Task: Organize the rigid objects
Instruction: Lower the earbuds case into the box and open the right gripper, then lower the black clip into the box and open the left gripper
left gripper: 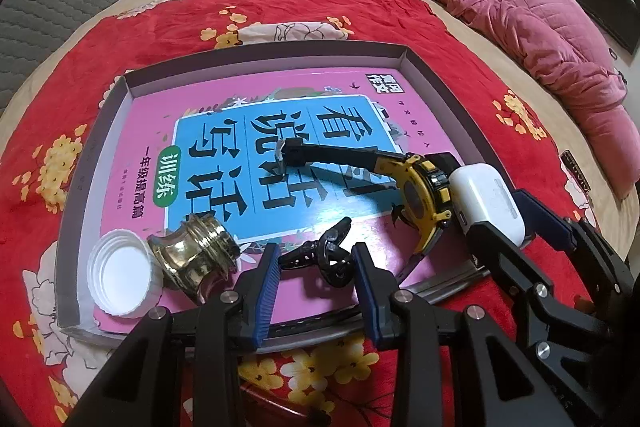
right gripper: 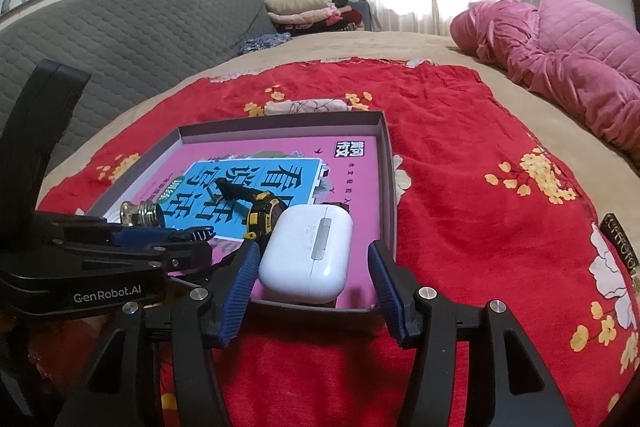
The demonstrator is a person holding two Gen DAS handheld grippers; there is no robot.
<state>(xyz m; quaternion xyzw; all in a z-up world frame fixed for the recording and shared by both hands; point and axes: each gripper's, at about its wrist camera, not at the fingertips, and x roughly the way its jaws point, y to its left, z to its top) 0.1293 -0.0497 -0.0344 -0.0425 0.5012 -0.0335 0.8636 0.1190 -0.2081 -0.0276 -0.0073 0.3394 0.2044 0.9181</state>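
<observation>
Resting in the tray (right gripper: 386, 163) corner, the earbud case (right gripper: 306, 259) sits between the released right tool (right gripper: 314, 289), while the left tool (left gripper: 314, 267) seemingly clenches a black clip (left gripper: 324, 255) that could slip sideways.

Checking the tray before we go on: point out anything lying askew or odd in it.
The brass fitting lies tipped on its side against the white cap. The watch stands on edge, strap sprawled across the book.

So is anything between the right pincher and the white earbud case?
Nothing visible. The white earbud case lies in the box directly between the right gripper's open blue fingers, with only bare gaps on either side.
</observation>
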